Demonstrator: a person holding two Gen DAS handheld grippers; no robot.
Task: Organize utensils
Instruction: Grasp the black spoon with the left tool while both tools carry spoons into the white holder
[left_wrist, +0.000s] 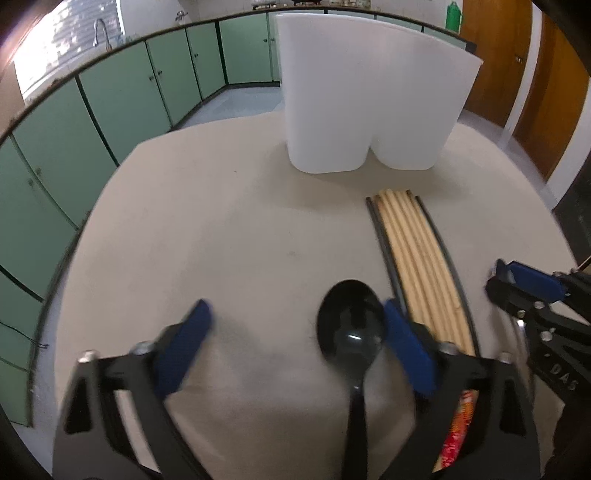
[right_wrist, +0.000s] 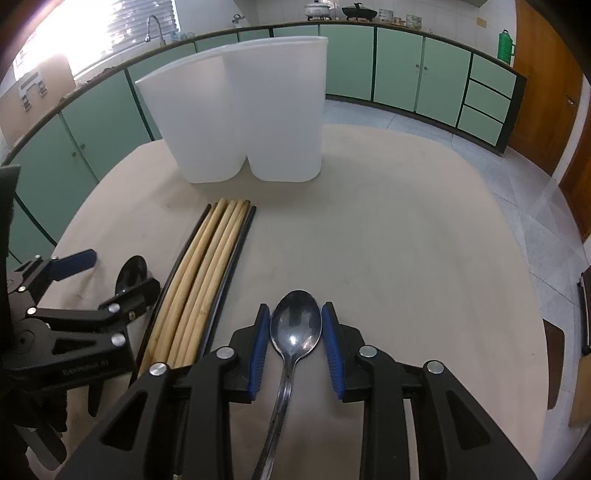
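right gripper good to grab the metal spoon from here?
Probably yes. The right gripper has its jaws open either side of the metal spoon, nothing between them; the chopsticks lie clear to its left.

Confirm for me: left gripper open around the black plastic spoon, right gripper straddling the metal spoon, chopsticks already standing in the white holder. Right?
Not quite. The chopsticks lie flat on the table in front of the white holder, not in it; the right wrist view shows this. The rest holds: the left gripper is open around the black plastic spoon, and the right gripper straddles the metal spoon.
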